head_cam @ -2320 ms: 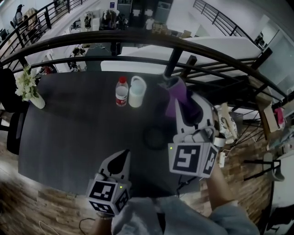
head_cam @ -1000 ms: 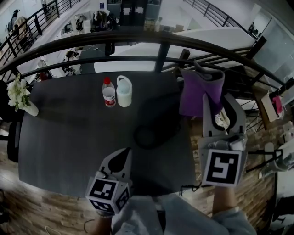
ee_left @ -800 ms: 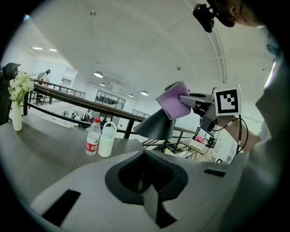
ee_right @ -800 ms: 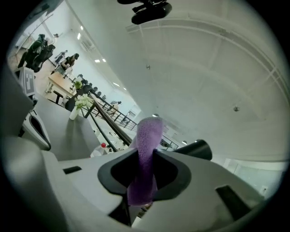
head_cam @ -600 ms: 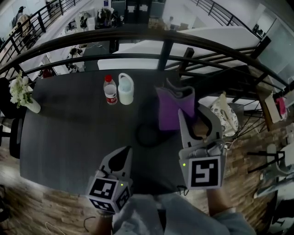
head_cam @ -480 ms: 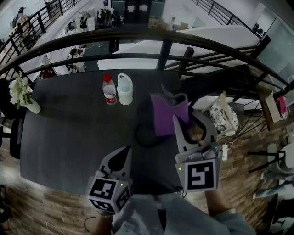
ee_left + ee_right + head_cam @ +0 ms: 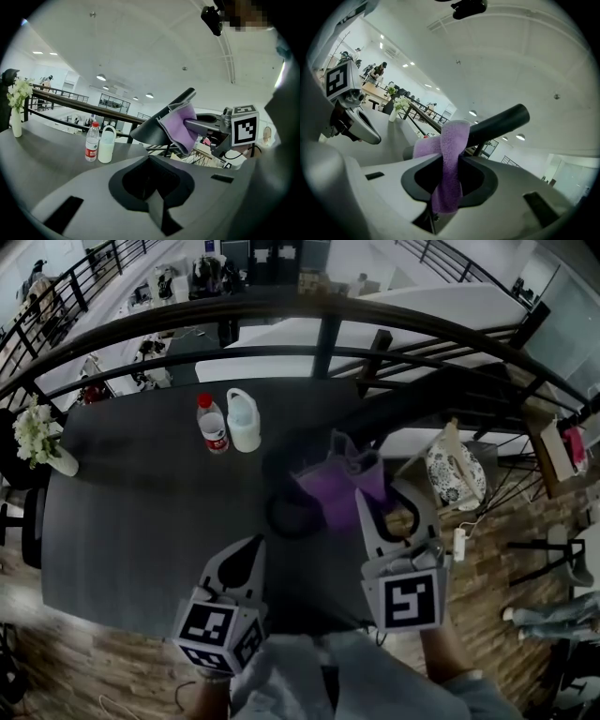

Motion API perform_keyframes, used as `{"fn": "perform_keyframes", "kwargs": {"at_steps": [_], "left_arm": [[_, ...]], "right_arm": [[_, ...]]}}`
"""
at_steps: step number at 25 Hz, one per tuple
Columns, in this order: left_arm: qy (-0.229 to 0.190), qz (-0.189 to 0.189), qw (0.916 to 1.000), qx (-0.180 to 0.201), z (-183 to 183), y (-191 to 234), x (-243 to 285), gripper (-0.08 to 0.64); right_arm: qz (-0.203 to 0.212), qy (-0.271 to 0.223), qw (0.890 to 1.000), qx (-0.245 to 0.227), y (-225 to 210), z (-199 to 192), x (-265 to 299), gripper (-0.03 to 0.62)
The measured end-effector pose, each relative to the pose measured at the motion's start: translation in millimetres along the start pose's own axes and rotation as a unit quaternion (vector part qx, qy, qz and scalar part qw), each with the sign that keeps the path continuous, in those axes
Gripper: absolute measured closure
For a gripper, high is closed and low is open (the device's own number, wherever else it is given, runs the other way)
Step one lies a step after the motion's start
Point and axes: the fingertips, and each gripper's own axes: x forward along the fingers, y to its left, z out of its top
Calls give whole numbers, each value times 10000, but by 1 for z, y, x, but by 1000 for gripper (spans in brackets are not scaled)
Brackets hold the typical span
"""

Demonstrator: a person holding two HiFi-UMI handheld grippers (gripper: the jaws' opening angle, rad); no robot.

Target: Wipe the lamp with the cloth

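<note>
The black lamp stands on the dark table (image 7: 141, 512), with its round base (image 7: 286, 518) near the middle. My right gripper (image 7: 384, 495) is shut on the purple cloth (image 7: 339, 486) and holds it against the lamp above the base. In the right gripper view the cloth (image 7: 452, 140) hangs between the jaws and drapes over the black lamp arm (image 7: 499, 121). The left gripper view shows the lamp head (image 7: 152, 129) with the cloth (image 7: 180, 124) laid on it. My left gripper (image 7: 251, 551) hovers over the table's near edge, shut and empty, apart from the lamp.
A red-labelled water bottle (image 7: 212, 424) and a white jug (image 7: 243, 421) stand together at the table's far side. A vase of white flowers (image 7: 42, 439) is at the far left corner. A black railing (image 7: 319, 329) runs behind the table, which ends at the right.
My right gripper has carried the purple cloth from beyond the table's right edge back left and nearer, onto the lamp. The left gripper has stayed in place.
</note>
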Motion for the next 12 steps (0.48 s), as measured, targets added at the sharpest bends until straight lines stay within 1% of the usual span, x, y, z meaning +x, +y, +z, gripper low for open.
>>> {"fn": "perform_keyframes", "kwargs": {"at_steps": [3,7,12], "left_arm": [[6,21,10000,25,0,-3,2,555],[-200,45,9998,70,2,-4,5,555],[-53,122,9999,-23,1,-10,5,555]], "right_arm": [[-174,49,9998,-1,-16,-7,-3,502],[-442,11,9990,-31,-38,-8,-3,502],[-758,-202,9967,-197,-63,3,-2,502]]}}
